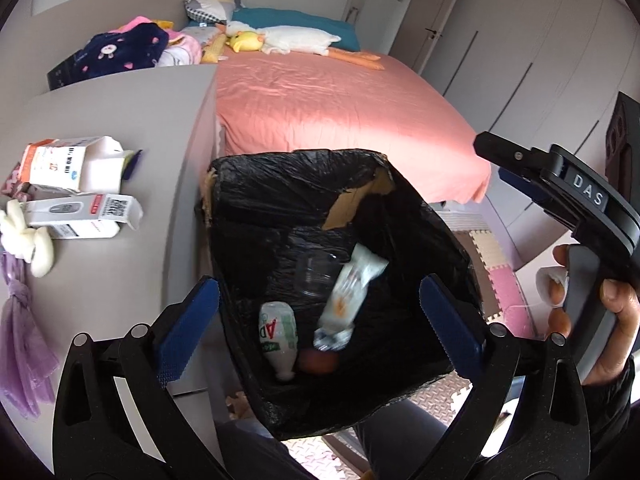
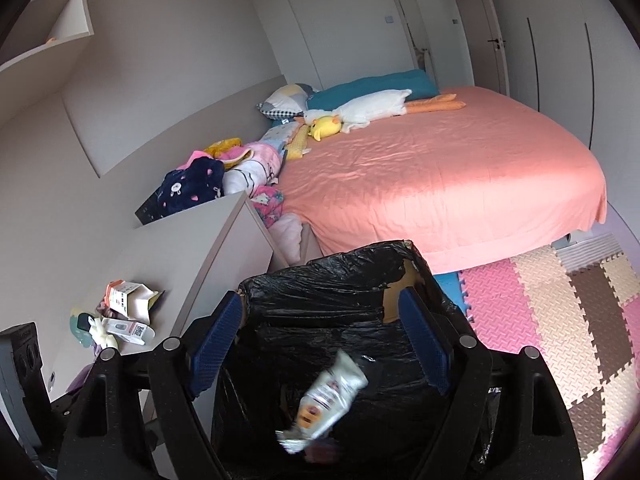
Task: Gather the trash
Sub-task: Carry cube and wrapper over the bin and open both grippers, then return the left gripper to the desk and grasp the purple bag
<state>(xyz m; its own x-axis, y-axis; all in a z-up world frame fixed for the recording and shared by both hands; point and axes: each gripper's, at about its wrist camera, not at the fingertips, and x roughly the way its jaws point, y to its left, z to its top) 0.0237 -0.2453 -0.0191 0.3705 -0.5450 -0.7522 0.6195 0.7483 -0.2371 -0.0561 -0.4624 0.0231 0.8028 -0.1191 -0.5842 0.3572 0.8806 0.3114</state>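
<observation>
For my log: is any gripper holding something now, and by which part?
Nothing is held. Both the left gripper and right gripper are open above the bin; the wrapper is loose.

Two black grippers, left gripper (image 1: 320,324) and right gripper (image 2: 322,344), with blue ribbed finger pads (image 1: 188,328), silver pivot screws, white "DAS" lettering; bare-skinned hand (image 1: 596,320), dark sleeve.

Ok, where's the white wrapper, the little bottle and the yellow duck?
white wrapper (image 2: 330,402), right wrist view, middle of the packet.
little bottle (image 1: 279,332), left wrist view, its labelled body.
yellow duck (image 1: 245,41), left wrist view, its head.
</observation>
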